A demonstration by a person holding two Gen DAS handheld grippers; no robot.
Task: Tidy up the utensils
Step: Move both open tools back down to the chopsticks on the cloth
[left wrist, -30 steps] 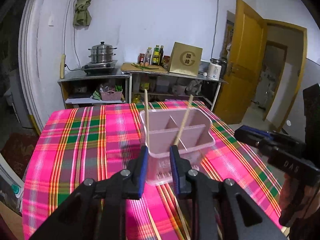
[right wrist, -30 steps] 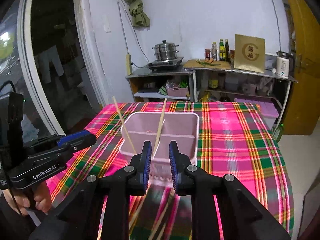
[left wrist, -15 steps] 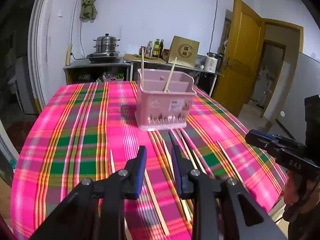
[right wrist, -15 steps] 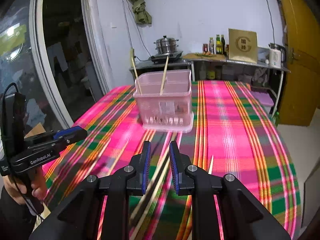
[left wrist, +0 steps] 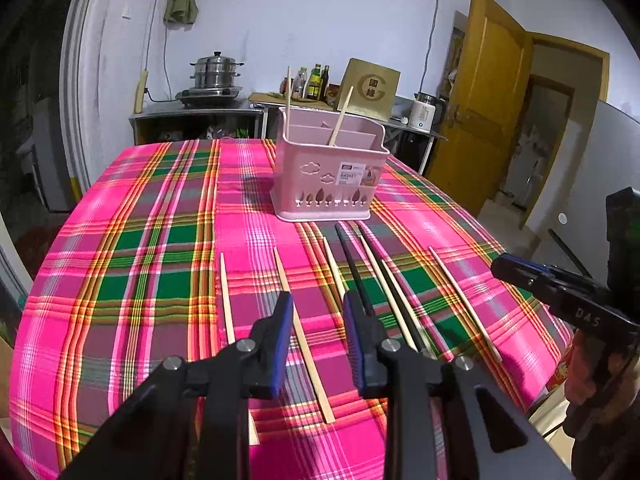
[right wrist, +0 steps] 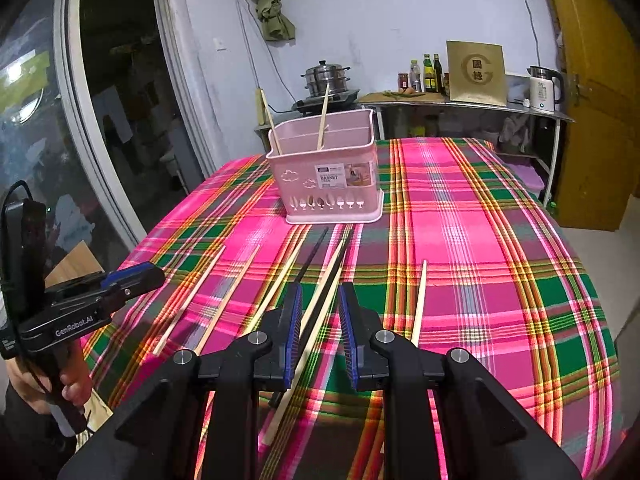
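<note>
Whitewashed kitchen wall standing at the top of both frames, with a steamer pot [left wrist: 216,70] and a gold box [right wrist: 475,73] sitting on a steel shelf along it.

Bench: a plaid cloth [left wrist: 152,248] in pink and green is covering it, filling the middle of both frames.

Pink basket [left wrist: 330,176]: sitting upright on the bench, upper centre of frame; two light chopsticks [left wrist: 339,122] are leaning inside it.

Loose chopsticks: several light ones [left wrist: 304,344] and two black chopsticks [left wrist: 356,276] are lying flat on the cloth below the basket, roughly side by side.

Left gripper [left wrist: 316,344]: jaws are standing spread and holding nothing, hanging above the cloth at lower centre; one light chopstick is showing through the gap, on the cloth.

Right gripper [right wrist: 319,334]: jaws are likewise standing apart and empty, hovering over a black stick and a light one.

View differences: the left wrist view is showing the yellow door [left wrist: 484,100] at upper right and the right gripper at the right edge. The right wrist view is showing a dark glass doorway [right wrist: 100,100] at left, an electric kettle [right wrist: 543,89] at upper right, and the hand [right wrist: 44,384] gripping the left gripper's handle at lower left.
</note>
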